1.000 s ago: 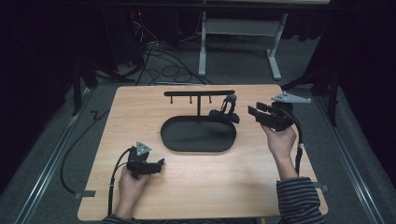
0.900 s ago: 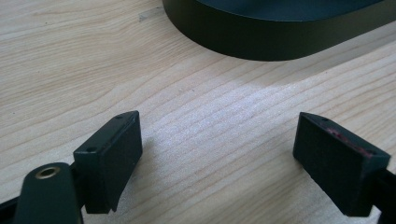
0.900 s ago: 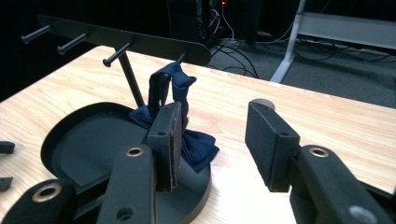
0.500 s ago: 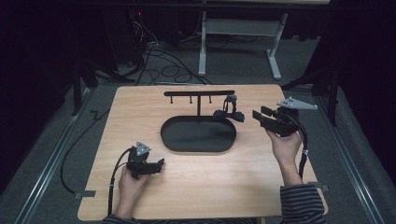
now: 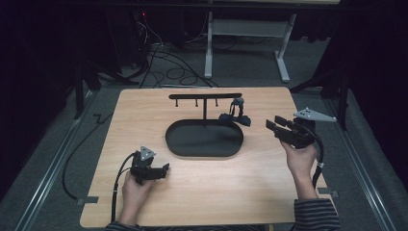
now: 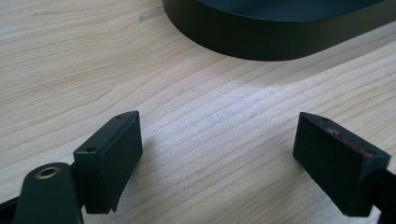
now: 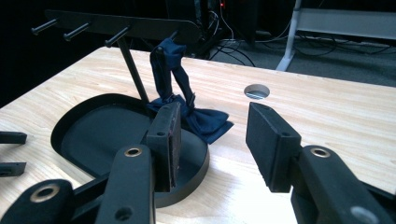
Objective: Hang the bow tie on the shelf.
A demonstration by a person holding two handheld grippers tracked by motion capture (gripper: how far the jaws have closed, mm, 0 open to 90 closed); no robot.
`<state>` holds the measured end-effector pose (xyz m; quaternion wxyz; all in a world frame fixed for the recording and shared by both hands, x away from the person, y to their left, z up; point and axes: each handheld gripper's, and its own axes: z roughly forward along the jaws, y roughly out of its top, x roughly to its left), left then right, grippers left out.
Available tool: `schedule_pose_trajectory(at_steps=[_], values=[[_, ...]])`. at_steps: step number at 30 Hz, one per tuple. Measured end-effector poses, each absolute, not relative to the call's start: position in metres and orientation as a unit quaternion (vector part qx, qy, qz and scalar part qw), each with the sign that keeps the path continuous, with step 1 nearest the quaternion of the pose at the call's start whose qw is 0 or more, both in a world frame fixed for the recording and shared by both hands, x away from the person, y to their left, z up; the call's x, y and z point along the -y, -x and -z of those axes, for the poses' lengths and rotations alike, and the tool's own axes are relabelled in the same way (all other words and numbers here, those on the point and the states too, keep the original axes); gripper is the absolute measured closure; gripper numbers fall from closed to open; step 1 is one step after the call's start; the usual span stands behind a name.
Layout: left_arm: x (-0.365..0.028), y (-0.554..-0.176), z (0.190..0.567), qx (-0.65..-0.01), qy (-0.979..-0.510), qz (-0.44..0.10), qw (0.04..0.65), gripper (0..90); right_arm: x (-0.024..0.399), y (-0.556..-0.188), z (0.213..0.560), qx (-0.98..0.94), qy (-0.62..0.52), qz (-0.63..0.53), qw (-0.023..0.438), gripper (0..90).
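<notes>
A navy bow tie (image 5: 235, 115) hangs by its strap from the right end of a black peg rack (image 5: 205, 96), and its bow rests on the rim of the black oval tray (image 5: 178, 144). My right gripper (image 5: 273, 122) is held to the right of the tray, open and empty, pointing left at the bow tie. In the right gripper view the bow tie (image 7: 187, 100) lies beyond the gripper (image 7: 212, 112), apart from the pads. My left gripper (image 5: 165, 169) rests low at the near left, open. In the left gripper view nothing lies between the jaws of the gripper (image 6: 219, 123).
The rack's stem stands at the tray's far edge, with several bare pegs (image 7: 74, 30) to the left. A round cable hole (image 7: 257, 91) sits in the wooden table (image 5: 144, 115) behind the bow tie. The tray wall (image 6: 280, 39) lies just ahead of my left gripper.
My right gripper has drawn back to the right and a little nearer, away from the bow tie, which stays hanging. The left gripper has not moved.
</notes>
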<state>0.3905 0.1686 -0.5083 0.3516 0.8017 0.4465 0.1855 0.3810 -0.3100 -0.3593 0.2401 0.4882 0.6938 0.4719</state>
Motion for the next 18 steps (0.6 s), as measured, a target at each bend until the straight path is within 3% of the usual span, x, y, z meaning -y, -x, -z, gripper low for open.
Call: schedule_pose_trajectory(at_steps=[18], values=[[-0.169,-0.391,0.508,-0.446,-0.802,-0.185,0.351,16.0,0.316,-0.362,0.380,-0.693,-0.494,-0.474,0.226,56.7]])
